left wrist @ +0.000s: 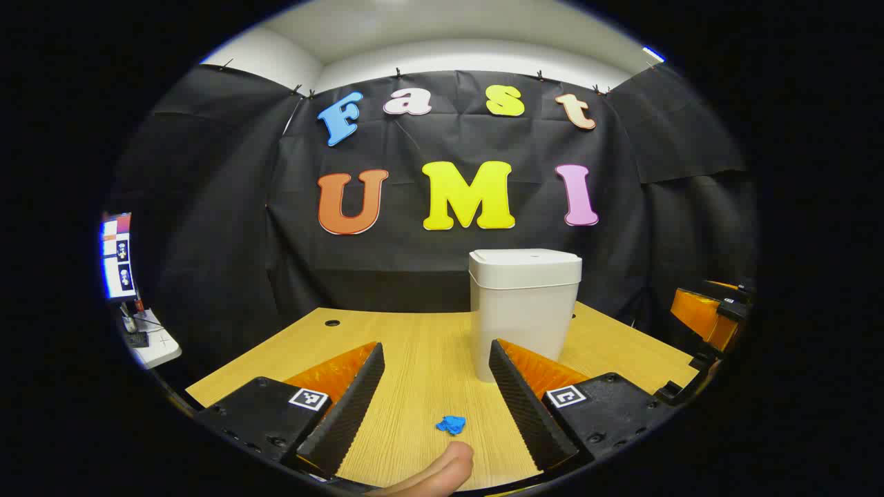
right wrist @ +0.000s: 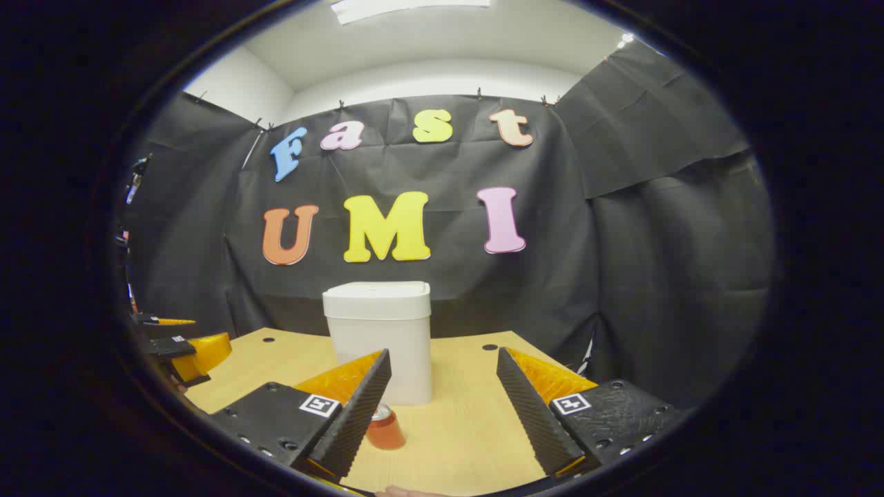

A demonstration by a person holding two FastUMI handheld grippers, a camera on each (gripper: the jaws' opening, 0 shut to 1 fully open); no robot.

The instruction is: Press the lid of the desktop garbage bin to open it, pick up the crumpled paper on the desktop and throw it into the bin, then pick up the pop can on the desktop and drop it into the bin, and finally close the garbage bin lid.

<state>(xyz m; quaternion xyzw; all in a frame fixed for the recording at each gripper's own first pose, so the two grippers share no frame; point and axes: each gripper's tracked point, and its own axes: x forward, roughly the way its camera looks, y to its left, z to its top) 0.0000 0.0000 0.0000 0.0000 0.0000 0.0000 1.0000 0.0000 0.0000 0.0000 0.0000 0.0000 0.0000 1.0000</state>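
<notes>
Two task items and one bin, catalogued from the bin outward.

Garbage bin [left wrist: 525, 310]: white, upright, lid [left wrist: 525, 266] shut, standing on the wooden counter [left wrist: 414, 352] toward its far edge, before the black cloth wall.

Crumpled paper [left wrist: 451, 424]: blue, small, lying on the counter well in front of the bin, slightly to its left in the left gripper view. It sits between the fingers of the left gripper [left wrist: 435, 407], touching neither.

Pop can [right wrist: 385, 428]: red-orange, upright, on the counter near the bin's front, just beside the inner face of the right gripper's left finger in the right gripper view.

Left gripper: jaws spread wide, nothing held. A fingertip [left wrist: 449, 466] of the person shows at the bottom edge below the paper.

Right gripper [right wrist: 442, 407]: jaws spread wide, nothing held; it also shows at the right edge of the left gripper view.

Monitor [left wrist: 117, 255]: lit, far left of the bin, beyond the counter, above a small white side surface [left wrist: 155, 345].
</notes>
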